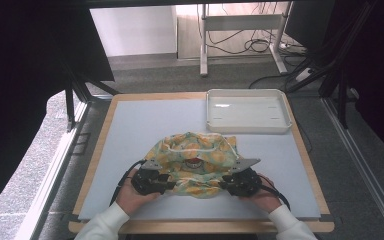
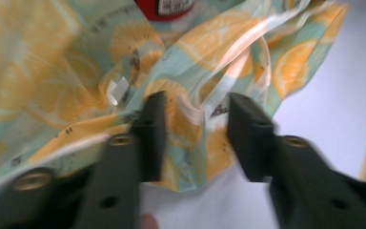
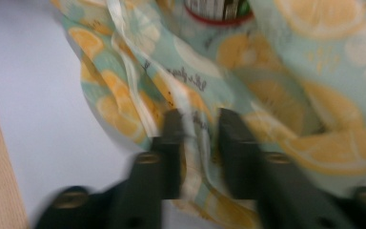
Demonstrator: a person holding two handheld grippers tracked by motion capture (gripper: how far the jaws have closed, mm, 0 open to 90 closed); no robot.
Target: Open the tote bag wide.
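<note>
A cloth bag (image 1: 195, 155) printed with yellow lemon slices on pale green lies crumpled at the near middle of the table. A red-labelled container (image 1: 194, 163) lies in the bag's folds. My left gripper (image 1: 169, 186) is at the bag's near left edge. In the left gripper view its jaws (image 2: 195, 124) stand apart around a fold of the bag (image 2: 52, 81), with the red container (image 2: 171, 7) beyond. My right gripper (image 1: 224, 184) is at the near right edge. Its jaws (image 3: 200, 138) are close together on a fold and white drawstring of the bag (image 3: 276, 71).
A white rectangular tray (image 1: 211, 112) stands at the far right of the grey mat (image 1: 130, 130). The table's wooden edge (image 1: 100, 145) frames the mat. Bare mat lies to the left of the bag and behind it.
</note>
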